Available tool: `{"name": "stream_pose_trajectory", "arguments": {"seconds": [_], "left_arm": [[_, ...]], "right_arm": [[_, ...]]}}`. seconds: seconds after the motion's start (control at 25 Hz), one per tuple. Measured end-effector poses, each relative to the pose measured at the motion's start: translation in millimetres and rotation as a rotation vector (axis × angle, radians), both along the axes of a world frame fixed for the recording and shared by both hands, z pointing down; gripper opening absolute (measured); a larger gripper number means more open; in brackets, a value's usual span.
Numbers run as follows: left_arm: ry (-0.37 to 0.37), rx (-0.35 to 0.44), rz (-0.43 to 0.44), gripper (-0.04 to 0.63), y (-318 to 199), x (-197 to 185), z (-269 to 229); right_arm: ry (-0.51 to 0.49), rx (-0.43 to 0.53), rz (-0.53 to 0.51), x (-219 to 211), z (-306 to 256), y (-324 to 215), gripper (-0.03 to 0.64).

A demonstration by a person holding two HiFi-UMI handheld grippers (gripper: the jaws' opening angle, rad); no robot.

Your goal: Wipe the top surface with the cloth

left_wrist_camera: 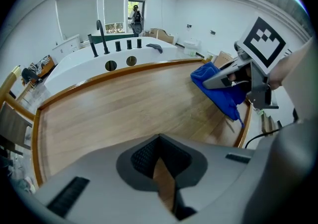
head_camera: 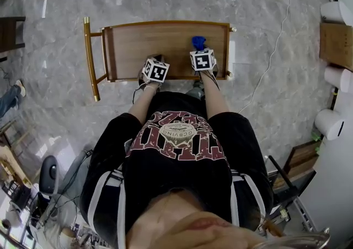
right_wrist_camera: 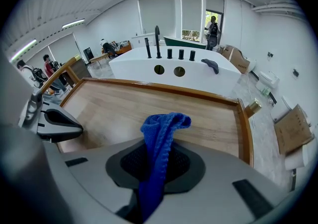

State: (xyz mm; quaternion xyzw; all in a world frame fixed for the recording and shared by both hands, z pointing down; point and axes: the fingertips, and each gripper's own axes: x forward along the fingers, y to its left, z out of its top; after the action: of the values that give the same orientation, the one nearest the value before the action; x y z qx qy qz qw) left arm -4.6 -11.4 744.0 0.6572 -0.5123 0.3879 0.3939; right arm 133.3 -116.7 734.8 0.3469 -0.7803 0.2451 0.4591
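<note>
- The left gripper has its jaws pretty much closed. Just a thin sliver of wood shows between the pads and there's nothing in them. It sits over the near edge of the wooden top, toward the middle.
- The right gripper is clamped on the blue cloth. A bunched fold sticks up out of the jaws and flops over the tip.
- From the left gripper's camera, the cloth hangs down off the right gripper. Its lower end seems to reach the wood close to the top's right rim.
- In the head view, both grippers are side by side at the near edge of the top: left gripper, right gripper. The cloth pokes out just past the right one.
- The top is plain light wood with a raised darker rim, and the rest of it is bare.
- A gold rail runs along the top's left side.
- Past the far edge of the top there's a white bathtub with black taps.
- There's grey marble floor all around the top.
</note>
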Motion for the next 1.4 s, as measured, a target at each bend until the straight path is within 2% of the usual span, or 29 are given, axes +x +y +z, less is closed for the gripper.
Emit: {"name": "stream_pose_trajectory", "arguments": {"seconds": [0.44, 1.0, 1.4], "left_arm": [[0.008, -0.004, -0.046, 0.048, 8.0, -27.0, 2.1], [-0.003, -0.009, -0.130, 0.048, 30.9, -80.6, 0.0], [0.009, -0.014, -0.149, 0.048, 36.7, -95.6, 1.2]], "right_arm": [[0.000, -0.019, -0.051, -33.7, 2.0, 8.3, 0.066], [-0.021, -0.036, -0.127, -94.1, 0.8, 24.4, 0.066], [-0.036, -0.043, -0.177, -122.0, -0.2, 31.9, 0.066]]}}
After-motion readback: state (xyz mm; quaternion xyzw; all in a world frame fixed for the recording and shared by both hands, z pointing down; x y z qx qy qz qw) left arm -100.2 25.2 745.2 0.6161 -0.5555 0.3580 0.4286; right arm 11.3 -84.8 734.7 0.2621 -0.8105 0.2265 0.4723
